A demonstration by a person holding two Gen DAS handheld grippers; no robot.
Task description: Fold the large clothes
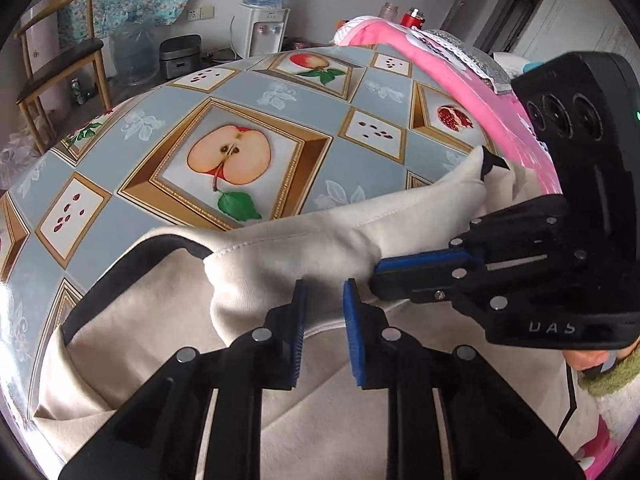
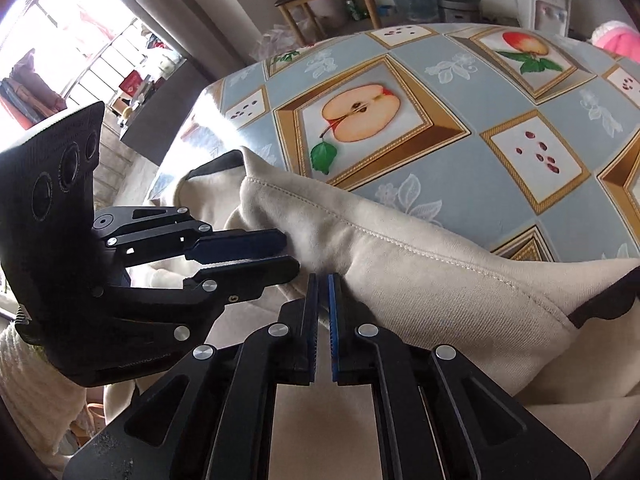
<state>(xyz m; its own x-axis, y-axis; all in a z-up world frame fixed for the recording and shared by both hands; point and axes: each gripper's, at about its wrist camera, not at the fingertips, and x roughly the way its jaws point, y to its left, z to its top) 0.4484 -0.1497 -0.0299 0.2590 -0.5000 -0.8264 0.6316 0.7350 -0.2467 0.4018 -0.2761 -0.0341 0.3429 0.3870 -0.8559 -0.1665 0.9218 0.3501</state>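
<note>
A cream garment with black trim (image 1: 304,248) lies bunched along the near edge of the table; it also shows in the right wrist view (image 2: 400,264). My left gripper (image 1: 325,292) is open, its pads a small gap apart, just above a raised fold of the cloth. In the right wrist view the left gripper (image 2: 290,252) comes in from the left with the cloth edge at its tips. My right gripper (image 2: 323,280) is nearly shut with a narrow slit between the pads, tips against the fold; whether cloth is pinched is hidden. It comes in from the right in the left wrist view (image 1: 378,276).
The table wears a blue-grey cloth with fruit pictures (image 1: 240,128). A pink garment (image 1: 460,64) lies along its far right. A wooden chair (image 1: 60,64), water bottles, a rice cooker (image 1: 180,54) and a water dispenser (image 1: 262,28) stand behind the table.
</note>
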